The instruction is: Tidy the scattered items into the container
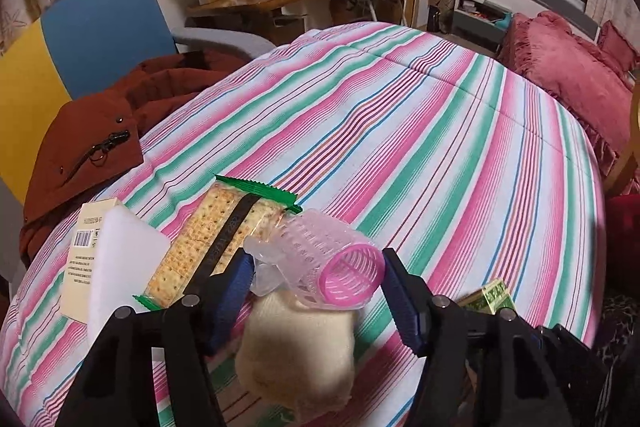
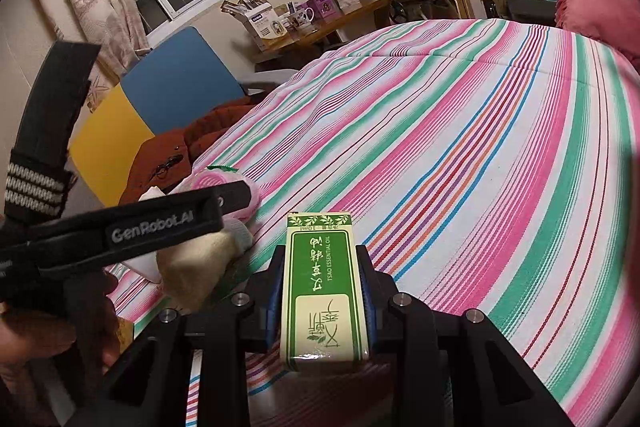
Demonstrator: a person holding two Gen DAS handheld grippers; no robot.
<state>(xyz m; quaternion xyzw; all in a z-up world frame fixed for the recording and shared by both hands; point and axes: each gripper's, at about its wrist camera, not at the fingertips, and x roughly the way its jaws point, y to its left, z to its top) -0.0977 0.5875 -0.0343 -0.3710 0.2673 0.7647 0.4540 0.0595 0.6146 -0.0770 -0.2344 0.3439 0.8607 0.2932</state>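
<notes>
A striped quilt [image 1: 400, 131] covers the bed, with a rust jacket [image 1: 84, 147] draped over its left edge and red pillows [image 1: 568, 75] at the far right. On the quilt at the near left lie a cream box [image 1: 78, 259], a white sponge [image 1: 124, 263] partly over it, and a cracker pack [image 1: 212, 243] just beside the sponge. The left gripper [image 1: 316, 291] stands with its jaws wide, a pink roller [image 1: 332, 263] between them and resting on a cream sock [image 1: 296, 351]; whether the pads touch the roller I cannot tell. The right gripper [image 2: 322, 291] is clamped on a green oil box [image 2: 324, 291], held lengthwise between its fingers above the quilt. No container is in view.
</notes>
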